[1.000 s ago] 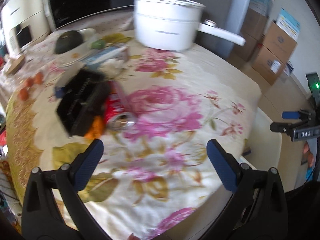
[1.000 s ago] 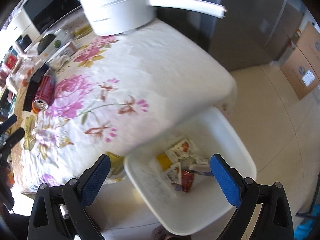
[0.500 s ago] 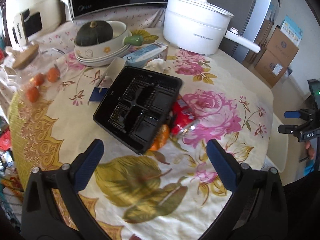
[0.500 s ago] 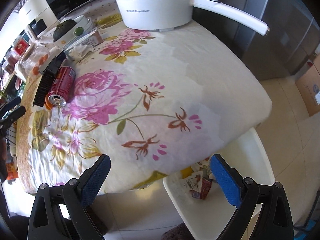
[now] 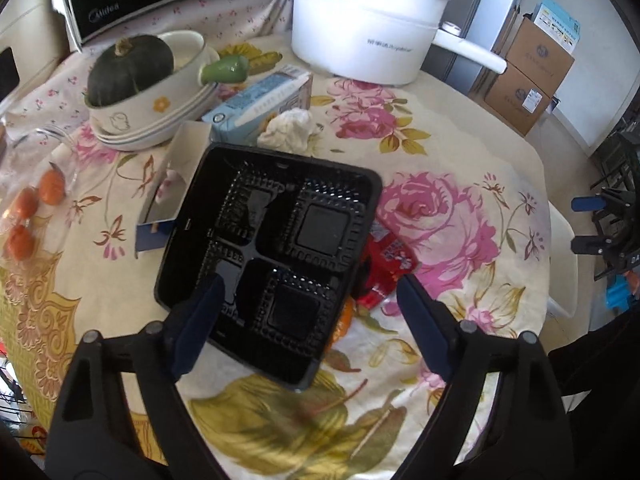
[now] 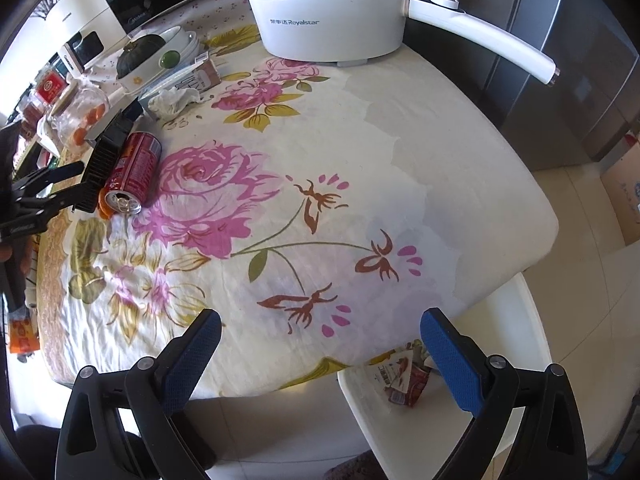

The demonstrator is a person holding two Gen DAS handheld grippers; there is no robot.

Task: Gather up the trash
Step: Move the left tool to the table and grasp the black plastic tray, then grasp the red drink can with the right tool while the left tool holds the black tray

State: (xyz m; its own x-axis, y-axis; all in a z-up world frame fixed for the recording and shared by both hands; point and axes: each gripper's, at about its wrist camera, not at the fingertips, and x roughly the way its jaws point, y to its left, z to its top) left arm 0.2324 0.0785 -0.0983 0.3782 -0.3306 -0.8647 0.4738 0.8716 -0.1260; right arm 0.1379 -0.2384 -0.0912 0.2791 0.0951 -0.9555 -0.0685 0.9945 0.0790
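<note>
Since the earlier frames, the left claw [image 5: 308, 312] has come in over the black tray [image 5: 268, 256], which now fills the centre of the left wrist view. Its jaws are closing, with the tray's near corner between them; the left pad overlaps the tray's rim at 7 o'clock, but contact cannot be confirmed. The right pad sits just beside the red can [image 5: 386, 260].

The left wrist view shows the can only partly, tucked under the tray's right edge at 3 o'clock, with an orange peel [image 5: 344, 318] below it. The right wrist view shows the whole can [image 6: 132, 174] lying on its side, opened end toward the camera, against the tray [image 6: 106, 160] seen edge-on. That view alone shows the white bin [image 6: 516, 364] on the floor at 5 o'clock, with wrappers and a can inside.

The right claw [image 6: 318, 356] stands wide apart with nothing between its jaws, hanging over the tabletop's near edge.

A floral cloth [image 6: 320, 168] covers the tabletop. At 12 o'clock stands a white pot [image 5: 360, 24]; at 10 o'clock, a bowl with a dark squash [image 5: 128, 66], a carton [image 5: 260, 104] and a crumpled tissue [image 5: 288, 130]. Cardboard boxes [image 5: 528, 64] stand on the floor at 2 o'clock.
</note>
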